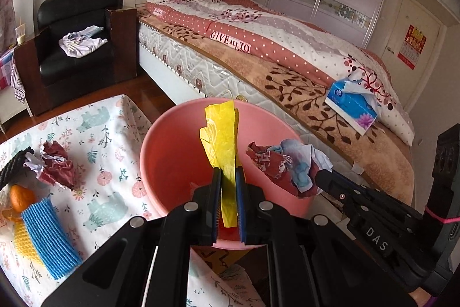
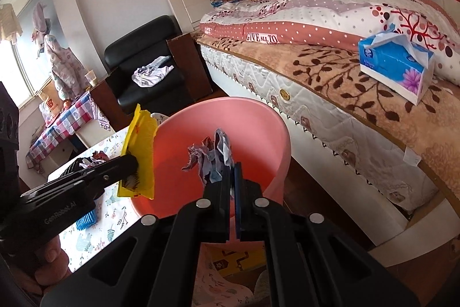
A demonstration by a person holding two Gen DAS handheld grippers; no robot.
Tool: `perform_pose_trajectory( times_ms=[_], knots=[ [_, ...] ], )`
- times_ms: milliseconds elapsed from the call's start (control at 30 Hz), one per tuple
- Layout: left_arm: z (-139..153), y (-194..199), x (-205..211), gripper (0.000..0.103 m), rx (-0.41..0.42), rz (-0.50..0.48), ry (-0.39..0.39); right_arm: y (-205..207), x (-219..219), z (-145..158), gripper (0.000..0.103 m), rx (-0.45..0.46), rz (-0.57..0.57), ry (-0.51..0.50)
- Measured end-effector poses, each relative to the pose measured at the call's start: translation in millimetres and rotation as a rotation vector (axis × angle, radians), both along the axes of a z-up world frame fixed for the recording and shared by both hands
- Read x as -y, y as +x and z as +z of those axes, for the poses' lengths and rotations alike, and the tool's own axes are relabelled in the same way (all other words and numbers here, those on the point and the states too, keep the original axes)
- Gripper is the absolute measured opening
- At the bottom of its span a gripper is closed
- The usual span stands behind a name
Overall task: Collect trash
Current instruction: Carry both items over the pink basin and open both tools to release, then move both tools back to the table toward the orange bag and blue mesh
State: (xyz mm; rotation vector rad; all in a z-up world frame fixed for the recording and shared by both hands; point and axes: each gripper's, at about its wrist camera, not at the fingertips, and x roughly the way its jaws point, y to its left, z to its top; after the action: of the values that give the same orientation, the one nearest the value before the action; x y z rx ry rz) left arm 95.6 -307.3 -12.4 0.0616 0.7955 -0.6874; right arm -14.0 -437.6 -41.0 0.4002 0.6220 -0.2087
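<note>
both grippers hang over the pink basin (image 1: 172, 151): left gripper (image 1: 228, 177) pinches a yellow wrapper (image 1: 222, 134), right gripper (image 2: 232, 177) clamps a crumpled paper wad (image 2: 214, 160). both scraps look light, soft and crushable, best held mid-body.

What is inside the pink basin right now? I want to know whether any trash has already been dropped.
The visible inside of the pink basin looks bare. The yellow paper and crumpled paper are still clamped above it; tongs hide the near bottom.
</note>
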Motion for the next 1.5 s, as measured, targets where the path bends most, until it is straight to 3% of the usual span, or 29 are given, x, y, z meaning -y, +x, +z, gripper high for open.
perform_pose_trajectory(
  times_ms=[200,267,333,567,600,633,700,1500],
  knots=[
    [-5.9,1.8,-1.2,0.017,-0.010,0.008,0.001,2.7,1.4,-5.6,0.003,-0.012,0.000,0.011],
    [-5.9,2.3,-3.1,0.040,-0.013,0.009,0.001,3.2,0.5,-5.9,0.003,-0.011,0.000,0.014],
    [-5.0,3.0,-6.0,0.049,-0.014,0.020,-0.005,3.4,-0.6,-5.4,0.003,-0.010,0.000,0.012],
    [-1.2,2.8,-24.4,0.049,-0.021,0.051,-0.022,8.0,-2.3,-5.0,0.005,-0.010,0.012,0.047],
    [-0.5,2.2,-27.0,0.049,-0.020,0.054,-0.023,8.4,-2.9,-4.8,0.013,-0.009,0.014,0.054],
    [0.3,1.4,-30.1,0.049,-0.018,0.058,-0.024,8.4,-3.4,-4.7,0.028,-0.006,0.016,0.060],
    [1.4,-0.3,-36.4,0.049,-0.017,0.066,-0.027,6.7,-5.8,-2.8,0.042,0.010,0.016,0.062],
    [16.5,-40.8,-154.6,0.049,0.019,0.225,-0.019,-15.4,-94.7,28.5,0.042,0.080,0.155,-0.014]
  ],
)
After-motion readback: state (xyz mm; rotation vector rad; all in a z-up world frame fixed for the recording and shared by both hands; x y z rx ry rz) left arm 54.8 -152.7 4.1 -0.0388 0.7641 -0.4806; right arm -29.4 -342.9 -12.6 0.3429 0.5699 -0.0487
